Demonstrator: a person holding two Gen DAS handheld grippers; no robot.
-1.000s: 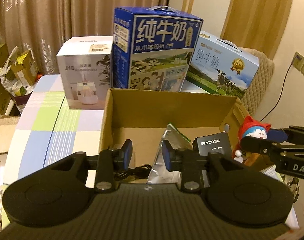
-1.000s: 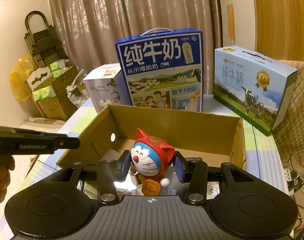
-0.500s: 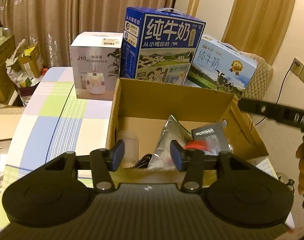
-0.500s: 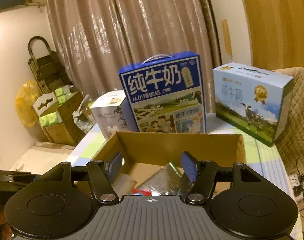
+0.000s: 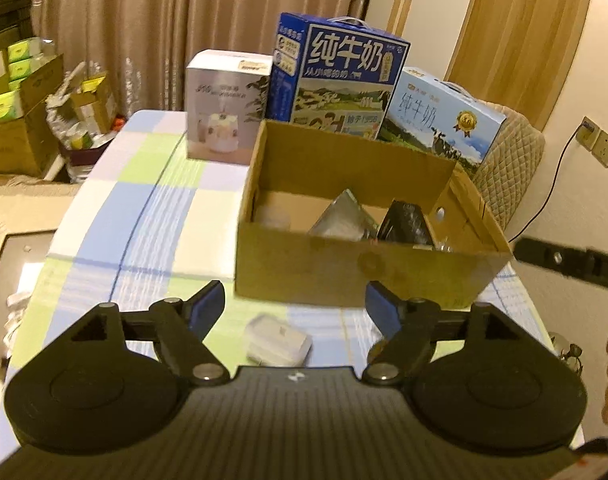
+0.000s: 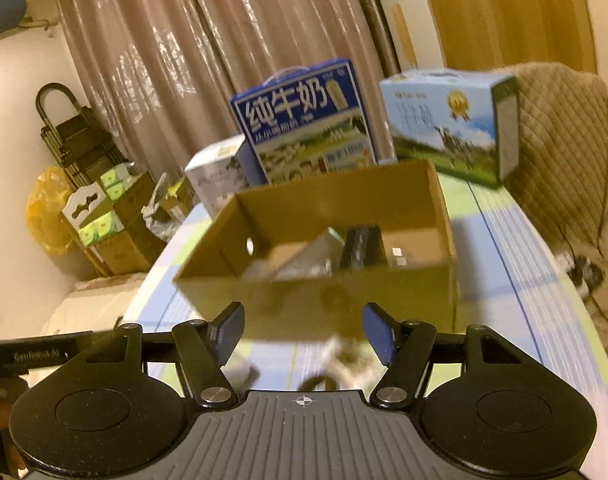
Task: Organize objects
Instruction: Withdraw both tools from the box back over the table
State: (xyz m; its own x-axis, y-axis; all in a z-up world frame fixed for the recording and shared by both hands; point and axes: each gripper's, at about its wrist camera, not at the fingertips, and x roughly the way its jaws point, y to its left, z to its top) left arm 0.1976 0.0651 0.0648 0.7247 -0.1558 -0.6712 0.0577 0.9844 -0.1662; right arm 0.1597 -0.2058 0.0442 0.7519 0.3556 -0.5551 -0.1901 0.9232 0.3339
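The left gripper (image 5: 295, 304) has its jaws opening, and they stand wide apart. Nothing is between them. Its blue pads touch nothing. Just under it, on the checked tablecloth (image 5: 136, 216), lies a small clear plastic box (image 5: 277, 343). The little box is tilted a bit, with its long side running from left to right across the left wrist view.

The right gripper (image 6: 303, 330) is spread wide too, and it holds nothing. Below it, on the cloth, there are some small pale things, but they are too blurry to name.

The cardboard box (image 5: 356, 270) sits on the table, in front of both grippers and apart from them. Its open top faces up, and its long side runs across the view. Inside lie a silver bag (image 5: 344, 220) and a black box (image 5: 408, 222) — both lean against each other near the middle.

Behind the cardboard box stand a white carton (image 5: 224, 112), a tall dark blue milk carton (image 5: 340, 76) and a light blue milk carton (image 5: 440, 116).
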